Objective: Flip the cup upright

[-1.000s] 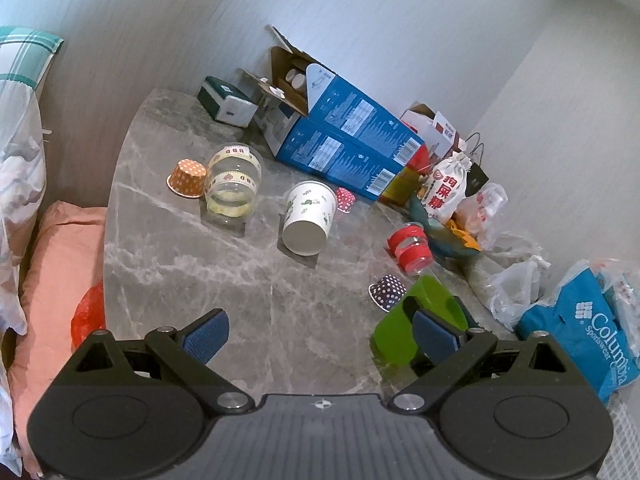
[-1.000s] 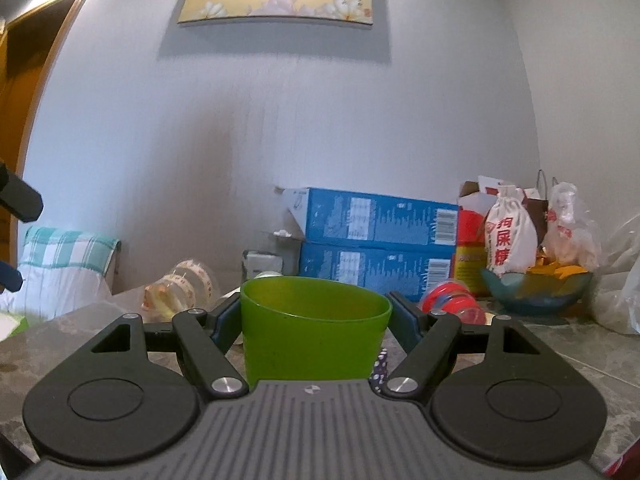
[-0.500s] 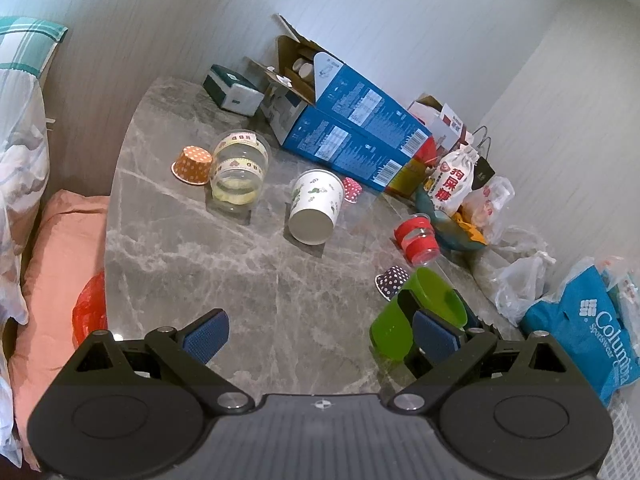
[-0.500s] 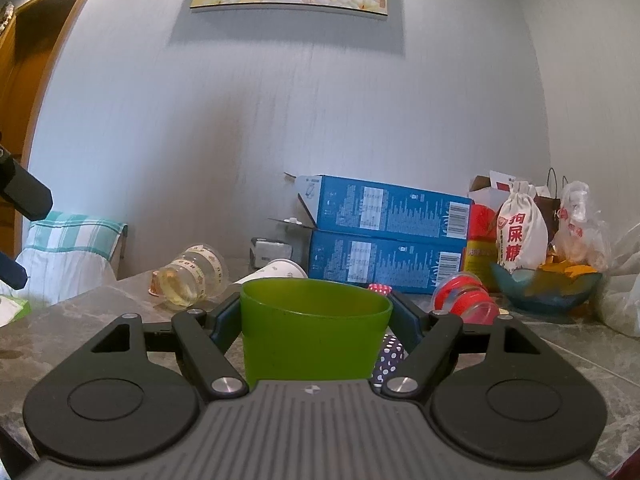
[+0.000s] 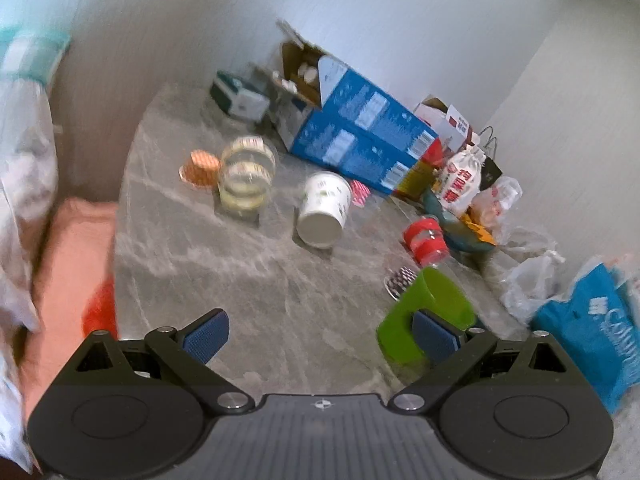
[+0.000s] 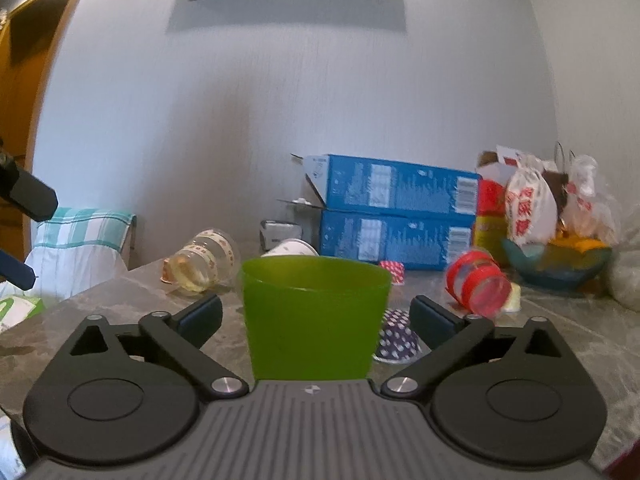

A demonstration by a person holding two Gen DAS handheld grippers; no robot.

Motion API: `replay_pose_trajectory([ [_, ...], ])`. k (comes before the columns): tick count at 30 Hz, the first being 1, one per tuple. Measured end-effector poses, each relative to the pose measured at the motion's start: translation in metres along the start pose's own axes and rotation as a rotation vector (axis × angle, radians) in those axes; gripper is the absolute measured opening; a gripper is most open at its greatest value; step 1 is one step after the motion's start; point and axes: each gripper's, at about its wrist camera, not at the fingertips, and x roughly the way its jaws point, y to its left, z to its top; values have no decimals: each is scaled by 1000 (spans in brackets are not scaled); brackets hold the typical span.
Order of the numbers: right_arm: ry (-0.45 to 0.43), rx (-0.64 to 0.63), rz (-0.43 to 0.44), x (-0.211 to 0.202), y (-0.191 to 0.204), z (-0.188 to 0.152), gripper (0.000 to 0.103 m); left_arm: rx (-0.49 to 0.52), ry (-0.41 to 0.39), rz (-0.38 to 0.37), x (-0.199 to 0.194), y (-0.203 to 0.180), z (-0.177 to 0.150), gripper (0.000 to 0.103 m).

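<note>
A green plastic cup [image 6: 316, 316] stands upright, mouth up, on the grey marble table [image 6: 120, 304]. My right gripper [image 6: 316, 316] is open, with one finger on each side of the cup and a visible gap at both. In the left wrist view the green cup [image 5: 436, 296] shows at the right, partly behind my finger. My left gripper [image 5: 320, 336] is open and empty, held above the table's near part.
A white paper cup [image 5: 324, 208], a clear taped jar [image 5: 246, 176] and a red-banded jar [image 5: 426, 236] lie on their sides. Small cupcake liners [image 5: 200, 164] lie around. Blue boxes [image 5: 360, 140], bags and a bowl crowd the back and right. A dotted liner [image 6: 396, 334] sits beside the green cup.
My right gripper's fingers have opened away from the green cup, which now stands free. The left gripper's view has pulled back and is blurred by motion.
</note>
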Motion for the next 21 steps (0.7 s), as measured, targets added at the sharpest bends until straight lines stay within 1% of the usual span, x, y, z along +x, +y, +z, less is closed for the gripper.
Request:
replay_pose_trajectory([
  [2,-18,16,-8,-18,-3,9,102,72,-56,61,-5,-8,-1,100],
  [3,-14,20,-17,-27,-4,15,102,121,-68,82,-6,-14,0,102],
  [5,18,39,-51,-42,-6,35,102,181,-72,97,-7,-22,3,102],
  [7,63,63,-71,-56,-8,57,102,218,-84,91,-10,-32,8,102],
  [9,120,79,-73,-67,-11,79,102,260,-83,83,-14,-44,13,102],
  [12,230,83,-57,-78,-14,110,102,312,-96,111,-25,-65,20,102],
  [13,247,90,-54,-81,-15,116,102,331,-98,128,-29,-72,22,102],
  [16,281,110,-52,-92,-17,133,102,350,-87,152,-39,-87,26,102],
  [18,298,112,-60,-96,-18,139,102,349,-64,134,-44,-94,29,102],
  [21,325,103,-68,-97,-20,142,102,362,-36,134,-48,-104,30,102],
])
